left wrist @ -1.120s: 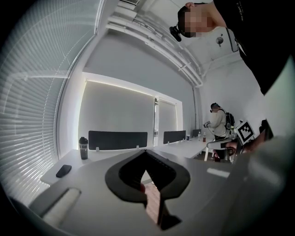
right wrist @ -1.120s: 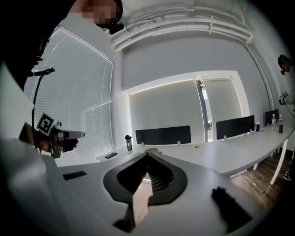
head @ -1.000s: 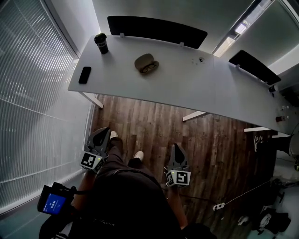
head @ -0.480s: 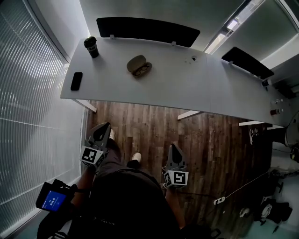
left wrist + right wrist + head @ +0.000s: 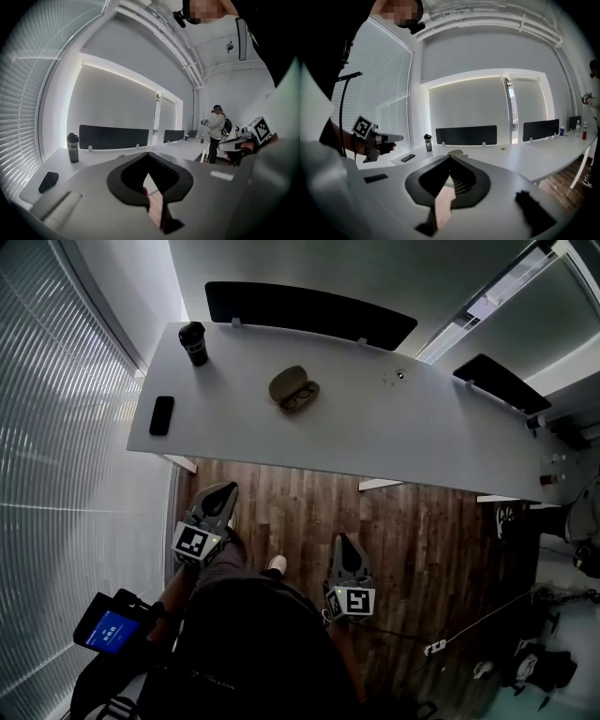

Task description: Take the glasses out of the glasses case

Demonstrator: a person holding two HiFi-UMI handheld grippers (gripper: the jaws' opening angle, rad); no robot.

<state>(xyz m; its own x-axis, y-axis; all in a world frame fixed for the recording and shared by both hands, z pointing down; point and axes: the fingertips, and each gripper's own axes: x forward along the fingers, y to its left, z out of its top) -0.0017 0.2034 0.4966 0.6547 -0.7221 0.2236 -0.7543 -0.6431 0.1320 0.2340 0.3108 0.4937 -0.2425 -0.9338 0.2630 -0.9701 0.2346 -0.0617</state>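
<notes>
The tan glasses case (image 5: 293, 390) lies open on the white table (image 5: 394, 432), and dark glasses rest in its lower half. Both grippers hang over the wooden floor, short of the table's near edge and well apart from the case. My left gripper (image 5: 225, 489) is shut and holds nothing. My right gripper (image 5: 341, 541) is also shut and empty. In the right gripper view the case (image 5: 456, 153) shows just past the shut tips of the right gripper (image 5: 450, 157). The left gripper view shows the left gripper (image 5: 147, 153) with its jaws together; the case is hidden behind them.
A black cup (image 5: 193, 343) stands at the table's far left corner, and a dark phone (image 5: 161, 415) lies near the left edge. Black partition screens (image 5: 309, 310) line the far side. Window blinds (image 5: 66, 474) run along the left. Another person (image 5: 218, 133) stands far off.
Both grippers have moved forward toward the table's near edge, the left one more visibly. Their jaws stayed shut. The case and glasses have not moved.
</notes>
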